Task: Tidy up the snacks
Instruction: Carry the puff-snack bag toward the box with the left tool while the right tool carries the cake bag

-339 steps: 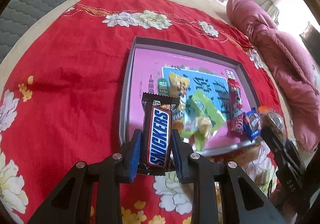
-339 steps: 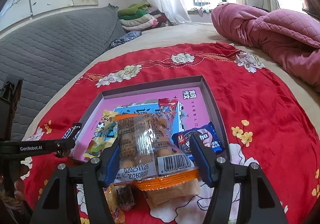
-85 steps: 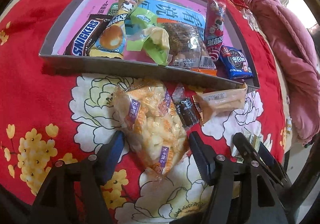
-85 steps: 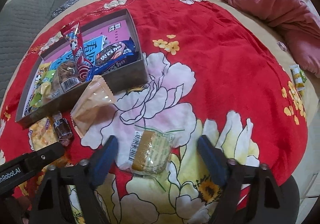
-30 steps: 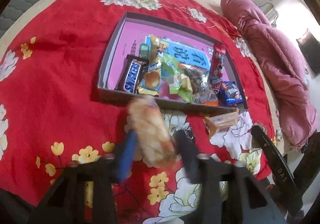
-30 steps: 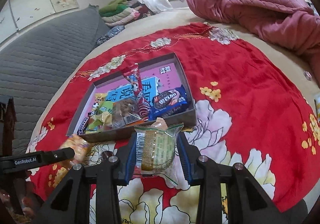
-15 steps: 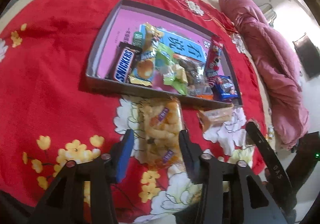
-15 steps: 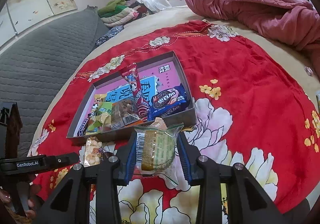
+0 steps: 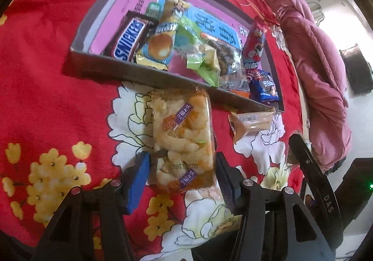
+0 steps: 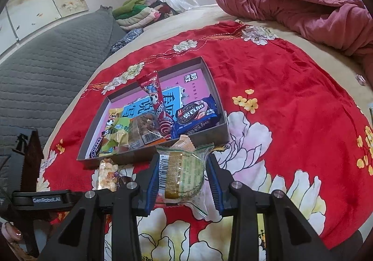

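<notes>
Left gripper (image 9: 183, 179) is over the red floral cloth (image 9: 46, 88), just in front of the tray (image 9: 149, 75). Its jaws have just been opening, and the puffed-snack bag (image 9: 183, 135) lies between them on the cloth. There's a gap between the blue pads and the bag on both sides, so it isn't gripped. The far end of the bag nearly reaches the tray's front wall; can't tell if it actually touches.

Right gripper (image 10: 181, 181) has its fingers clamped on a small clear-wrapped cake (image 10: 181, 173), barcode side facing left, held above the cloth in front of the tray.

Inside the tray, from the left in the left wrist view: Snickers (image 9: 128, 40), a yellow and blue pack with a bun pictured on it (image 9: 160, 45), a green pack (image 9: 202, 60), a clear pack of brownish snacks (image 9: 229, 60), a tall red pack (image 9: 254, 48) and a blue cookie pack (image 9: 264, 85) in the right corner. They all sit crowded against the front wall and overlap a bit.

Outside the tray, a tan wrapped bar (image 9: 250, 122) lies on the cloth, right by the tray's near right corner and to the right of the bag. In the right wrist view there's a small dark wrapped thing just beside the bag, but it's mostly hidden behind the gripper, so I can't say what it is.

A pink quilt (image 10: 303, 2) is bunched up past the cloth.
</notes>
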`<state>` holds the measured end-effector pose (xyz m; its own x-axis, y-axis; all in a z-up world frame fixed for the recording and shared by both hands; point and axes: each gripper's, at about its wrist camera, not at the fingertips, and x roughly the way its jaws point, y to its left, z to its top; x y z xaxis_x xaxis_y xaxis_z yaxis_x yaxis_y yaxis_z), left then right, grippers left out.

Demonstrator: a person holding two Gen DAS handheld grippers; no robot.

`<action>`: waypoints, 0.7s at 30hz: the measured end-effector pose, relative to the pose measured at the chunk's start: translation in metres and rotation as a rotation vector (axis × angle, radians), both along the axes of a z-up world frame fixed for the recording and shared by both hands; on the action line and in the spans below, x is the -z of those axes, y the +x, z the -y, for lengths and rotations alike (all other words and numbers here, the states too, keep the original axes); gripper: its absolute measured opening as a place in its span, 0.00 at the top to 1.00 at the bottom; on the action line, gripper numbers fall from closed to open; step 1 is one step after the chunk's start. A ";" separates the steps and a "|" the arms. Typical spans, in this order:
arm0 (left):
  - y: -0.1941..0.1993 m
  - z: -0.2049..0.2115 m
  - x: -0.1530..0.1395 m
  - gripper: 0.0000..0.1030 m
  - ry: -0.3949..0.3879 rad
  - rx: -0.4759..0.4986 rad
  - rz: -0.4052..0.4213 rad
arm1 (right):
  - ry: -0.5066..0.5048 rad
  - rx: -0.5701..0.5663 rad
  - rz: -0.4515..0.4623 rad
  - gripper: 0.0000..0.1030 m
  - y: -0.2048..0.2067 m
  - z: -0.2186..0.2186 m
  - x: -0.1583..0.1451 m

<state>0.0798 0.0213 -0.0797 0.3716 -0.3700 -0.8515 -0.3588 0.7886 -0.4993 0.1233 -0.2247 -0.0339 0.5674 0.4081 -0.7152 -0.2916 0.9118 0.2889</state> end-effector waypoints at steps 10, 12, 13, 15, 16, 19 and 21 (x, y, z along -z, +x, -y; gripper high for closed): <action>0.005 -0.002 0.008 0.52 -0.051 -0.015 0.035 | -0.010 -0.004 -0.004 0.62 0.003 -0.007 0.004; 0.004 -0.003 0.008 0.52 -0.057 -0.016 0.042 | -0.010 -0.003 -0.005 0.62 0.003 -0.007 0.005; 0.004 -0.004 0.007 0.52 -0.059 -0.018 0.046 | -0.009 -0.004 -0.005 0.62 0.004 -0.007 0.004; 0.002 -0.005 0.004 0.52 -0.059 -0.018 0.053 | -0.009 -0.004 -0.002 0.62 0.004 -0.007 0.004; 0.001 -0.006 0.000 0.52 -0.053 -0.019 0.061 | -0.008 -0.005 0.002 0.62 0.004 -0.007 0.004; -0.003 -0.010 -0.017 0.52 -0.008 -0.017 0.095 | -0.002 -0.008 0.021 0.62 0.004 -0.008 0.002; -0.004 -0.012 -0.026 0.52 0.015 -0.020 0.109 | 0.003 -0.013 0.032 0.62 0.005 -0.010 0.000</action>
